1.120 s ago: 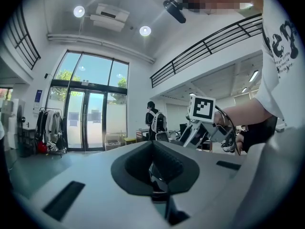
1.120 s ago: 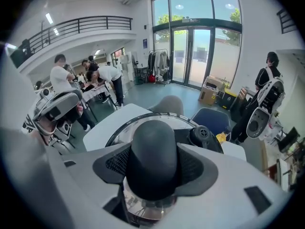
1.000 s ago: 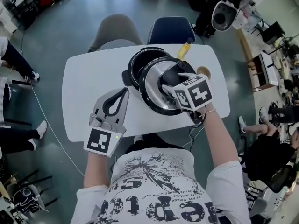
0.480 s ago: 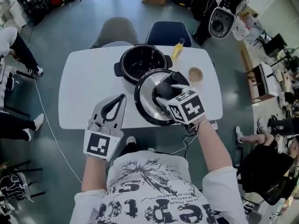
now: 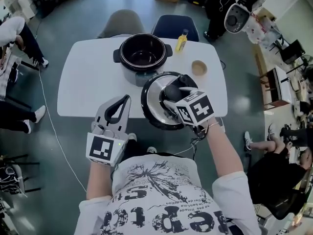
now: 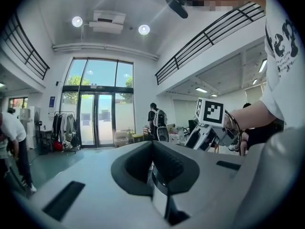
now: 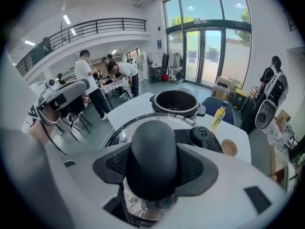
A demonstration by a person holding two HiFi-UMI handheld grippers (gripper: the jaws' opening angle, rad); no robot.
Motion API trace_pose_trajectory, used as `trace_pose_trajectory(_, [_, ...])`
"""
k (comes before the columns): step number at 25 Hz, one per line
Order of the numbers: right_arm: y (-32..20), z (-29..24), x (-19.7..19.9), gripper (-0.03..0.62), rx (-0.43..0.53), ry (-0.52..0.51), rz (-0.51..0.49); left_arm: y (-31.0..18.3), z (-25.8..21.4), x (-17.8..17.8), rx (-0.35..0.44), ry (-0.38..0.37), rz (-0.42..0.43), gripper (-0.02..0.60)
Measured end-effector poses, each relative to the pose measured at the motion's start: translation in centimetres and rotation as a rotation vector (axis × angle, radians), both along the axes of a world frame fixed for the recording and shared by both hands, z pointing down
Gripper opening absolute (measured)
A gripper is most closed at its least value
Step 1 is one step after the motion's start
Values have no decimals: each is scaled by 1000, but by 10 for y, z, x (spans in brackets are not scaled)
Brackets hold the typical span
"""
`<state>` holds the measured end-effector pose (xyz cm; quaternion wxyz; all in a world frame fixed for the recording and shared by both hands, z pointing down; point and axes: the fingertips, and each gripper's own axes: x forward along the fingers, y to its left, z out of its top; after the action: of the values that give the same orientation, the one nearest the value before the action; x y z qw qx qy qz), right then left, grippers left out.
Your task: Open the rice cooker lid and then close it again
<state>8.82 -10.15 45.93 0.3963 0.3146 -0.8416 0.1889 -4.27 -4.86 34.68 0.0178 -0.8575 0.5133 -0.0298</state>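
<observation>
The black rice cooker pot (image 5: 143, 52) stands open on the white table (image 5: 88, 82), its dark inside showing; the right gripper view has it (image 7: 175, 101) ahead of the jaws. My right gripper (image 5: 172, 99) is shut on the black handle (image 7: 153, 151) of the round lid (image 5: 156, 104). That lid, shiny metal with a black rim, is off the pot and hangs over the table's near edge. My left gripper (image 5: 126, 99) hovers by the near edge, left of the lid, shut and empty; the left gripper view shows its pads (image 6: 153, 149) closed together.
A yellow bottle (image 5: 182, 40) and a small brown bowl (image 5: 198, 67) stand right of the pot. Two chairs (image 5: 122, 22) (image 5: 175, 26) sit behind the table. People stand at the far left, and a cable (image 5: 49, 121) runs across the floor.
The lid, which overlapped the pot, has come back toward me with the right gripper and now sits apart from it. The left gripper moved back the same way.
</observation>
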Motion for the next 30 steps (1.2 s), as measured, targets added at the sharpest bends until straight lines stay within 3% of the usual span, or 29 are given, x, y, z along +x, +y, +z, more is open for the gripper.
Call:
trace_pose_trajectory(7, [11,-1,34,291,-20,-19,-27,11,-8,37,18,-22,-23,12])
trace_pose_trajectory(11, [-2,-3,38,291,-22,-42,-34,2,-7,39,18,-20,-47,12])
trace_pose_trajectory(18, [-40,-21,8,291,-4,-37,-62,-31,-21,11,31,-12,-75,12])
trace_pose_trajectory(30, [-152,-36,-60,291,8,-50,-49,-138,-35,-47,66,-15,-26,12])
